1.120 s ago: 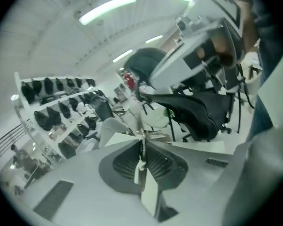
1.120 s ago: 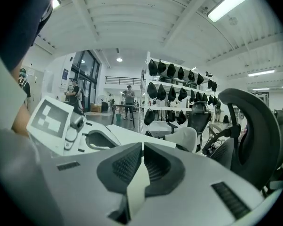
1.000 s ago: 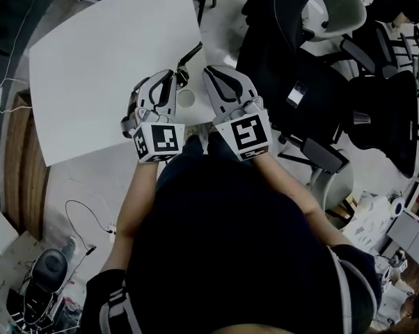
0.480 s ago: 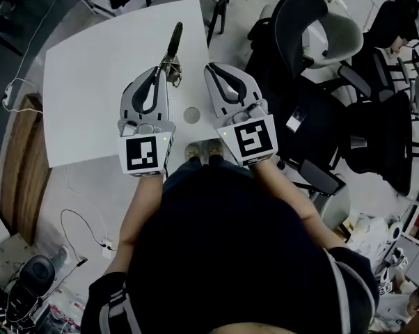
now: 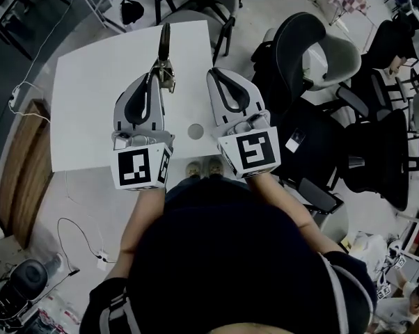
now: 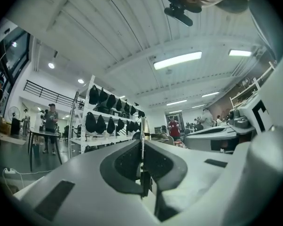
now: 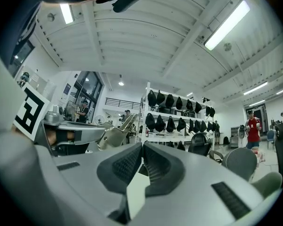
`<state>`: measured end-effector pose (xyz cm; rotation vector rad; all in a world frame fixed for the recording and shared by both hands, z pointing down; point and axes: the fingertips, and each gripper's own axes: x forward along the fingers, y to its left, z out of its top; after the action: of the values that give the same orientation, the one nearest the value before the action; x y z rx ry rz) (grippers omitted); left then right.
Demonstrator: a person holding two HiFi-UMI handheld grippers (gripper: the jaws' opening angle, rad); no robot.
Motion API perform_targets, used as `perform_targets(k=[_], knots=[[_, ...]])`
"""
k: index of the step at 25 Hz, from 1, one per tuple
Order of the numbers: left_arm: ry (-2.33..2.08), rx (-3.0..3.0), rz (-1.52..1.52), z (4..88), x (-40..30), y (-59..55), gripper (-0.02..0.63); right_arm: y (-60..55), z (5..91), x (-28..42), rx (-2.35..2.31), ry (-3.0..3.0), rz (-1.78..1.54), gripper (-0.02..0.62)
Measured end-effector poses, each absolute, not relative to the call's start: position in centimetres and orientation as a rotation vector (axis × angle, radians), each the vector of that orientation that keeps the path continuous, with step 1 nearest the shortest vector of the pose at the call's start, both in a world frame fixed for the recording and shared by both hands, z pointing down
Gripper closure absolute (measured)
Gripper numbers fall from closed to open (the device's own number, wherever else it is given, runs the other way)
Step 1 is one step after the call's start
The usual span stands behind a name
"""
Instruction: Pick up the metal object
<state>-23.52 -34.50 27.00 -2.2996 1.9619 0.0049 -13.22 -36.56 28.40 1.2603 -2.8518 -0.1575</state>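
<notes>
Left gripper [image 5: 156, 75]: jaws clamped on metal object [image 5: 165, 44], now raised over the counter [image 5: 84, 110], no longer at its edge | right gripper [image 5: 217, 74]: jaws together, empty | I judge pickup done.

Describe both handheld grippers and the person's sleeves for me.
The left grey plastic two-jaw gripper and the right grey plastic two-jaw gripper match. Each has a smooth pale grey shell, black textured pads and a white cube with black square markers at the rear. No cables show. The person wears dark short sleeves with pale stripes.
</notes>
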Motion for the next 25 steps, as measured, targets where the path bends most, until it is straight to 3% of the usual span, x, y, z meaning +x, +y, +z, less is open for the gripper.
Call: perform_targets(k=[25], knots=[[1.907,-2.300,0.008,25.5,-21.7,-33.0,0.580,-35.5,26.7,-10.7,1.341,-2.850,-0.158,0.569]])
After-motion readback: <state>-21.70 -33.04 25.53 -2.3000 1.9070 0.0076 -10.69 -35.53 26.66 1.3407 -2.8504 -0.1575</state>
